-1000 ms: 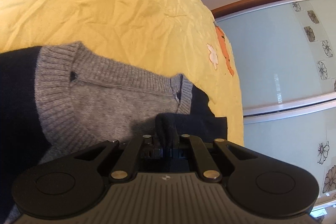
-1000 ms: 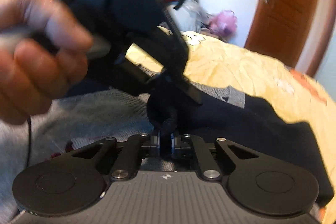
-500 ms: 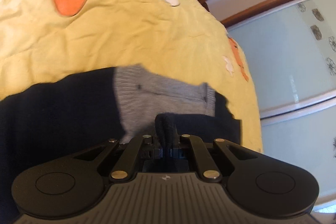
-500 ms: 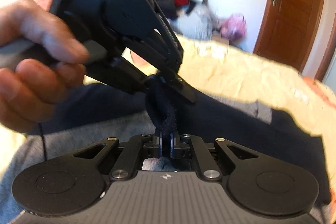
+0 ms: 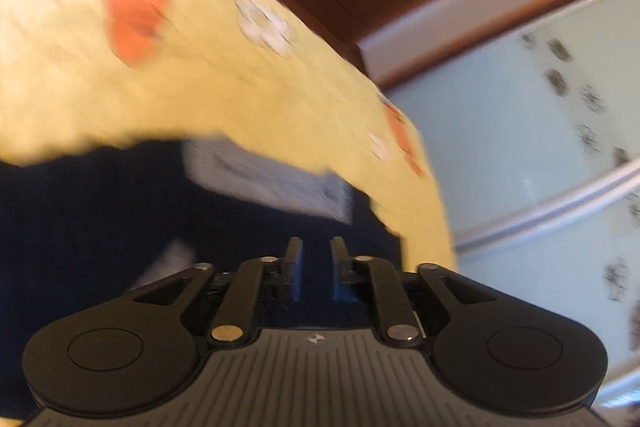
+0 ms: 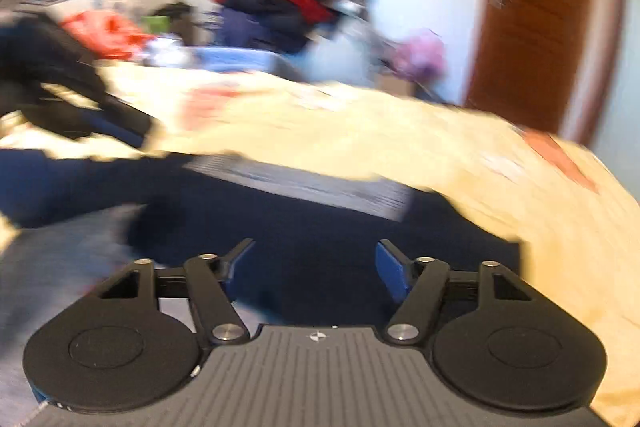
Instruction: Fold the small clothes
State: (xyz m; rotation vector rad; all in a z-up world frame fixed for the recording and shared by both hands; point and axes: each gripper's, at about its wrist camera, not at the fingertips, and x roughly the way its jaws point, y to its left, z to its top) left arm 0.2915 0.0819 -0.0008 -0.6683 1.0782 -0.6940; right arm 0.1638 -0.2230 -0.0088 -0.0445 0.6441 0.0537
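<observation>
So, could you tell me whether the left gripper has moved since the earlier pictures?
Yes. The left gripper has pulled back: the grey collar and orange carrot print now sit farther ahead, and its jaws are opening with no sweater fabric pinched.

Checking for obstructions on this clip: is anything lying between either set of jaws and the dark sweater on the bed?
Nothing visible. The sweater lies right under the left gripper and right gripper; both jaws are opening, gripping nothing.

Navy-and-grey knitted sweater (image 5: 120, 211) — lying flat on yellow bedspread (image 5: 240, 99), dark navy panel folded over most of the grey body. Grey ribbed band (image 6: 304, 183) showing along far edge — blurred, so finer detail unreadable.
</observation>
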